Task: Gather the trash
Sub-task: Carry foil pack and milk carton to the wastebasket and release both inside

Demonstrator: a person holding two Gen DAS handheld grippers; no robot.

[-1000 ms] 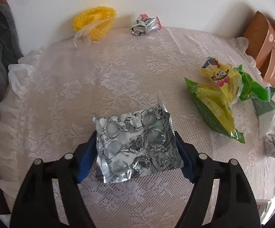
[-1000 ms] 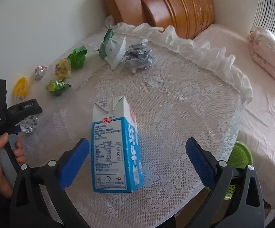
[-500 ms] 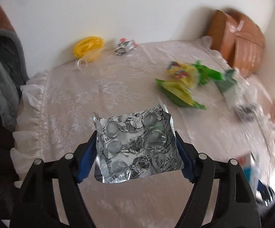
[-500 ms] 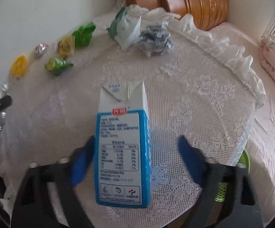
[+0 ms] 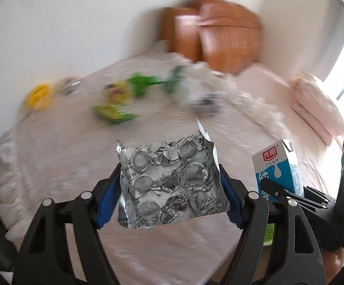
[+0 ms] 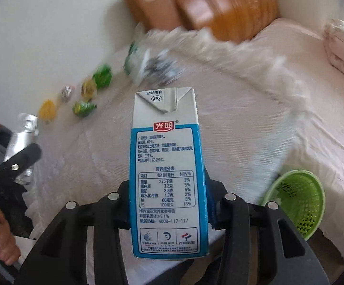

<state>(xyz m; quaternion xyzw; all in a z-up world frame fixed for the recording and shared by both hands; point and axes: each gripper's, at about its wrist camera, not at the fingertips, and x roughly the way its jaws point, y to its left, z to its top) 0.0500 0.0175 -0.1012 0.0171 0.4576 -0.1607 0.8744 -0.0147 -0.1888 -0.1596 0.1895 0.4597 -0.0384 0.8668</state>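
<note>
The right claw (image 6: pixel 168 211) is clamped on a blue-and-white milk carton (image 6: pixel 166 173), lifted above the lace-covered tabletop (image 6: pixel 231 128). The left claw (image 5: pixel 169 197) grips a crumpled foil pill sheet (image 5: pixel 172 185) above the tabletop's near edge.

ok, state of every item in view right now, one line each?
milk carton: upright, clamped in right gripper, off the bed
foil blister pack: emptied, crumpled, held in left gripper
green basket: tilted beside the bed, looks empty
snack wrappers: loose on the bed, blurred

silver foil blister pack (image 5: pixel 172 185), blue-and-white milk carton (image 6: pixel 167 173), green mesh basket (image 6: pixel 297 199), white lace cloth (image 6: pixel 231 123)
</note>
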